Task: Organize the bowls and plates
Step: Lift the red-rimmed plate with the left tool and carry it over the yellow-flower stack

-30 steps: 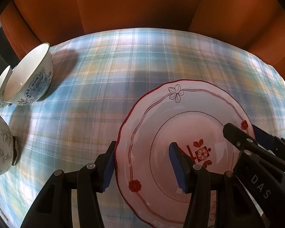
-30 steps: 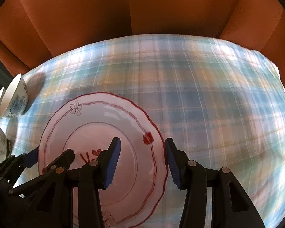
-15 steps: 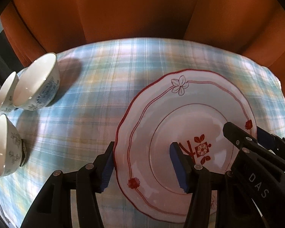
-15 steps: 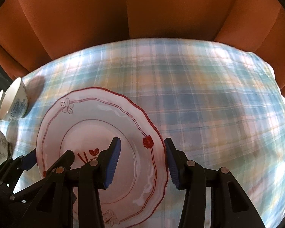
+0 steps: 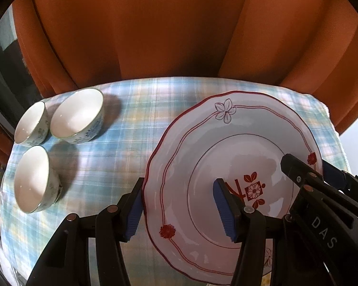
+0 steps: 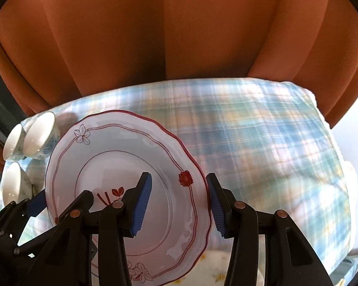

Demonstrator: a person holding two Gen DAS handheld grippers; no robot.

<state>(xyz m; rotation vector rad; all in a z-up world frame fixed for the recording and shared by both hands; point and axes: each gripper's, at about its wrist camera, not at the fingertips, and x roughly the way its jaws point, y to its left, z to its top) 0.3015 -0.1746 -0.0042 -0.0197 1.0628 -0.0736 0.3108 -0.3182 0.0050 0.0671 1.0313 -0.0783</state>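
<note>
A white plate with red rim lines and flower marks (image 5: 238, 157) is held up off the plaid tablecloth (image 5: 136, 128) between both grippers. My left gripper (image 5: 179, 207) straddles its left rim, one pad outside the edge and one over the plate's face. My right gripper (image 6: 179, 202) straddles the right rim of the plate (image 6: 121, 166) the same way. Three white bowls with blue patterns (image 5: 76, 116) (image 5: 29, 125) (image 5: 33, 178) stand together at the table's left; they also show in the right wrist view (image 6: 38, 135).
Orange curtains (image 5: 155, 28) hang behind the far table edge. A second cloth with yellow flowers (image 6: 217, 267) shows under the plate at the near edge. The tablecloth's right part (image 6: 262, 143) lies open beyond the plate.
Both grippers have risen and tilted back with the plate; the plate has come up off the cloth, and the bowls and curtains have come further into view.
</note>
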